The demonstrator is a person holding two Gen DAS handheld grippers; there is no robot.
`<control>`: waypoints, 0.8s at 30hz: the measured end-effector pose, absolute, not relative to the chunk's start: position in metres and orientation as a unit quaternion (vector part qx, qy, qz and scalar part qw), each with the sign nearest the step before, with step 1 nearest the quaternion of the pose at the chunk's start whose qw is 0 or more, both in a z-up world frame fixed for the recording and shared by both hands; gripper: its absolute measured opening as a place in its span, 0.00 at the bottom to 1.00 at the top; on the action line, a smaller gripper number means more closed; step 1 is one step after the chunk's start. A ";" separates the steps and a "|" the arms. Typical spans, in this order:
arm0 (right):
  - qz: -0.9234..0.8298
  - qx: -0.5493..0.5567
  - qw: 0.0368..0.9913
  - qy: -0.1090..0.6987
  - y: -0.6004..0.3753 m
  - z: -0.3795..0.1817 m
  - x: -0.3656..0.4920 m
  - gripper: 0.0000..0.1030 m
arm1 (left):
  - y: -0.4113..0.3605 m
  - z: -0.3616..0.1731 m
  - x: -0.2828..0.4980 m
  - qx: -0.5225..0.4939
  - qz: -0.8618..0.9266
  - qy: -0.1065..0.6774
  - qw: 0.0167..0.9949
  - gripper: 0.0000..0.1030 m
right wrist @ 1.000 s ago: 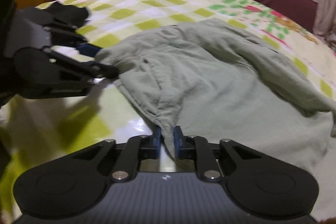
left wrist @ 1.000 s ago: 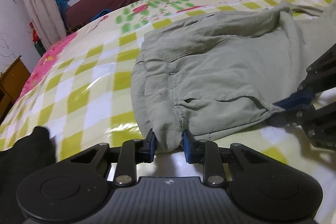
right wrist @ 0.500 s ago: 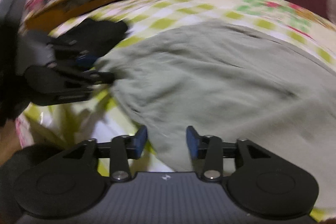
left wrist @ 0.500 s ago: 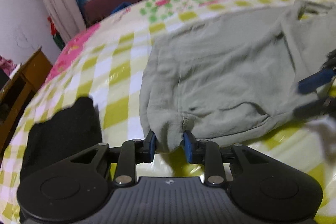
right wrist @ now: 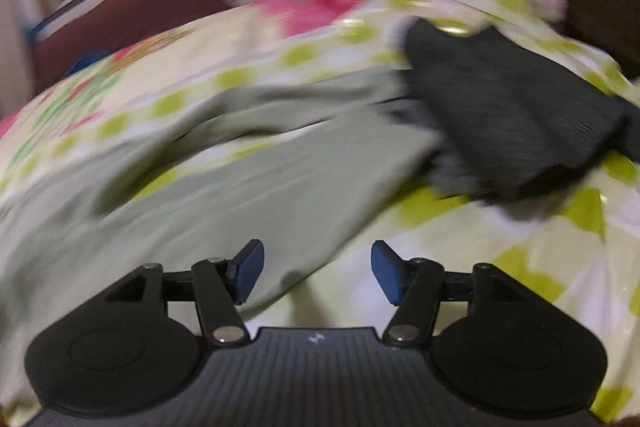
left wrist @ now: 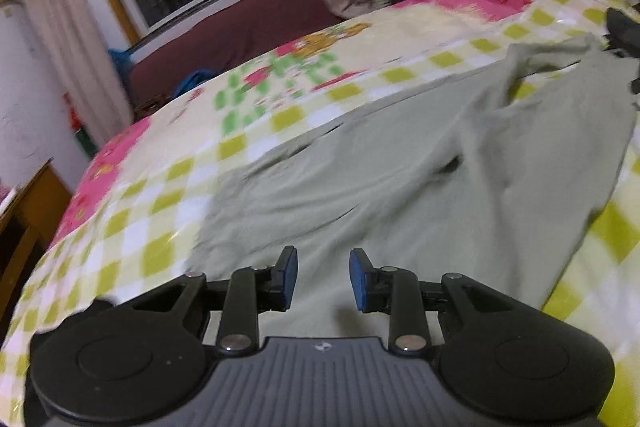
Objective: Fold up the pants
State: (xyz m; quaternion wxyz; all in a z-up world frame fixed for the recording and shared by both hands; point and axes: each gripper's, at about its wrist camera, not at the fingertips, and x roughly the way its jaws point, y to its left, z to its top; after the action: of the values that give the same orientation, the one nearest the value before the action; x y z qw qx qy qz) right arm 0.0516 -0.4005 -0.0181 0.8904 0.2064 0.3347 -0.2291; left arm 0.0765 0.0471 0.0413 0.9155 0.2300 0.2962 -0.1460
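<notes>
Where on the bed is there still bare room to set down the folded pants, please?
Bare checked bedspread lies left of the green pants, towards the wooden furniture. Another strip runs between pants and window-side sofa. The pants' far end is crowded by a dark garment.

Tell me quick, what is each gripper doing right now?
Left gripper: open, holding nothing, above the pale green cotton pants.
Right gripper: jaws opening, nothing gripped, pants' edge beneath.
</notes>
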 end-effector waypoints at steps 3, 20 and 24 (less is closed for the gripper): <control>-0.239 0.285 0.873 0.315 -0.433 -0.034 0.061 0.61 | 0.008 0.035 0.081 0.234 -0.182 0.291 0.910 0.42; -0.272 0.192 0.879 0.342 -0.462 -0.009 0.014 0.28 | -0.039 0.018 0.107 0.239 -0.224 0.290 0.899 0.46; -0.230 0.113 0.913 0.318 -0.423 0.018 0.028 0.35 | -0.008 0.024 0.129 0.254 -0.186 0.272 0.909 0.48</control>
State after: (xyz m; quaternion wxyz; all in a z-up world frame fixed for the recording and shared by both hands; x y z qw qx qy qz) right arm 0.0282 -0.4226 0.0185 0.9127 0.1132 0.3183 -0.2298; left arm 0.1290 -0.0084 0.0242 0.9092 0.2543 0.2718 -0.1864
